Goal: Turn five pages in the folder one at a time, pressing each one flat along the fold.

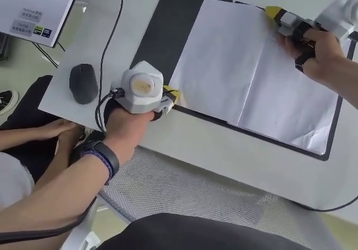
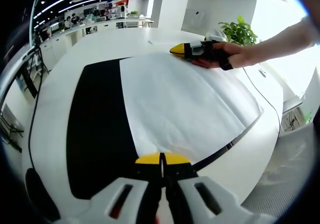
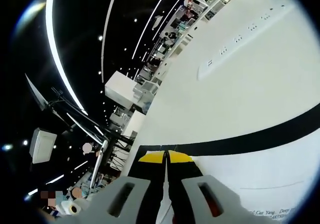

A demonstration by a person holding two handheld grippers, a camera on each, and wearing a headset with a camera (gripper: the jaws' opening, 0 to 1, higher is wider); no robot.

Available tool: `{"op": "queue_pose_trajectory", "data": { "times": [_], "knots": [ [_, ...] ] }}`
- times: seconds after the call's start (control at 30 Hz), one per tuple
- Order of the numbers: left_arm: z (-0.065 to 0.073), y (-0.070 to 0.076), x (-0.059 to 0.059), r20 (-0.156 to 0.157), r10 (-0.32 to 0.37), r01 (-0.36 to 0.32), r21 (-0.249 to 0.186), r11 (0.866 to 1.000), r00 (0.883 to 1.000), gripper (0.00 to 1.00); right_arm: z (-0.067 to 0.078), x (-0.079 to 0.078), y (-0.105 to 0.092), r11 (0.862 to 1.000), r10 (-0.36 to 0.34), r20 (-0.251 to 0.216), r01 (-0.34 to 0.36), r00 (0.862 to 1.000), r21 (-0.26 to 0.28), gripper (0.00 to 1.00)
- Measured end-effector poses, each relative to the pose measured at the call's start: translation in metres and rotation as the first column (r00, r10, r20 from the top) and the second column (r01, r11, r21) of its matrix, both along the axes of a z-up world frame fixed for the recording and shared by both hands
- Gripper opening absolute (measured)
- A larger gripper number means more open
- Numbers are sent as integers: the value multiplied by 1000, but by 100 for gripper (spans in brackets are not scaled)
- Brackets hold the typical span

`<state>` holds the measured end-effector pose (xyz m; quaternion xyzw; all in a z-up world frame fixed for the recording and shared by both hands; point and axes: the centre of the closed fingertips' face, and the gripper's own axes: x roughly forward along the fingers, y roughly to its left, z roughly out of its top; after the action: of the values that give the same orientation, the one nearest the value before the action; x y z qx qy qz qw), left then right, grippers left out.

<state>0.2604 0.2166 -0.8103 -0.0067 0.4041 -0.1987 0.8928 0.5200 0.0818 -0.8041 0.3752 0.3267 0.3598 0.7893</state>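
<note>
Head view: black folder (image 1: 162, 43) lies open on the white table (image 1: 224, 149), white page (image 1: 218, 60) spread across it, bare black cover showing at the left.
Fold: a crease (image 1: 251, 74) runs down the sheets from the far edge to the near edge, tilted slightly; that is its long axis.
Right gripper (image 1: 274, 12): yellow tips sit at the far end of the fold, at the top edge of the page. In the right gripper view the jaws are together, with nothing seen between them.
Left gripper (image 1: 170, 95): tips sit at the near left corner of the page, well to the left of the fold. In the left gripper view the jaws are closed, seam upright, resting at the paper's near edge; they do not look clamped on the sheet.
Key relation: the fold stretches from the right gripper toward the person, so the right one is the nearer and could run along it by drawing straight back; the left one looks placed to hold the page's corner down.
Step, as judged: pressing a turned page flat along the fold.
Writing: stickers on the laptop (image 1: 33, 4) at far left are too small to read; a line of small print on the page in the right gripper view is also illegible.
Other: black mouse (image 1: 83, 83) just left of the folder.
</note>
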Motion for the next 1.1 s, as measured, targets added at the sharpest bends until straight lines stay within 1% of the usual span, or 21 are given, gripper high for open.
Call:
{"op": "queue_pose_trajectory", "data": {
  "times": [0.1, 0.23, 0.3, 0.33, 0.37, 0.4, 0.5, 0.57, 0.6, 0.73, 0.83, 0.93, 1.0, 1.03, 1.07, 1.1],
  "knots": [
    [0, 0, 0, 0, 2, -2, -1, 1000, 1000, 0, 0, -10, 1, 1000, 30, 8, -30, 1000, -3, 0],
    [1, 0, 0, 1, 8, -8, -4, 1000, 1000, 0, 0, -27, 3, 998, 70, 18, -70, 997, -1, 0],
    [1, 0, 0, 2, 7, -7, -5, 1000, 1000, 0, 2, -41, 5, 996, 88, 26, -88, 996, 1, 0],
    [1, 0, 0, 3, 7, -7, -5, 1000, 1000, 0, 3, -51, 6, 995, 103, 32, -103, 994, 0, 0],
    [1, 0, 0, 3, 7, -7, -5, 1000, 1000, 0, 4, -56, 7, 994, 109, 34, -109, 993, 1, 0],
    [1, 0, 0, 4, 6, -6, -4, 1000, 1000, 0, 5, -66, 9, 992, 124, 38, -124, 992, 5, 0],
    [2, 0, -1, 5, 7, -7, -6, 1000, 1000, 0, 6, -81, 10, 989, 145, 40, -146, 989, 8, 0],
    [2, 0, -1, 6, 9, -9, -7, 1000, 1000, 0, 10, -103, 13, 987, 160, 42, -160, 986, 2, 0],
    [2, 0, -1, 7, 8, -8, -7, 1000, 1000, 0, 8, -104, 12, 986, 168, 43, -168, 985, -1, 0],
    [2, 0, -2, 10, 9, -9, -11, 1000, 1000, 0, 10, -126, 15, 977, 211, 49, -211, 976, -9, 0],
    [3, 0, -2, 11, 27, -26, -31, 999, 1000, 0, 14, -143, 17, 972, 236, 63, -236, 970, -10, 0],
    [3, 0, -2, 12, 16, -16, -21, 1000, 1000, 0, 14, -161, 22, 961, 277, 61, -276, 959, -14, 0],
    [3, 0, -2, 10, 11, -11, -19, 1000, 1000, 0, 15, -175, 24, 950, 312, 63, -311, 948, -23, 0],
    [3, 0, -2, 9, 9, -9, -18, 1000, 1000, 0, 15, -180, 25, 948, 319, 61, -319, 946, -23, 0],
    [3, -1, -2, 9, 6, -5, -17, 1000, 1000, 0, 11, -176, 23, 944, 330, 59, -329, 942, -25, 0],
    [3, -1, -3, 10, 3, -3, -17, 1000, 1000, 0, 10, -180, 23, 941, 339, 59, -338, 939, -25, 0]
  ]
}}
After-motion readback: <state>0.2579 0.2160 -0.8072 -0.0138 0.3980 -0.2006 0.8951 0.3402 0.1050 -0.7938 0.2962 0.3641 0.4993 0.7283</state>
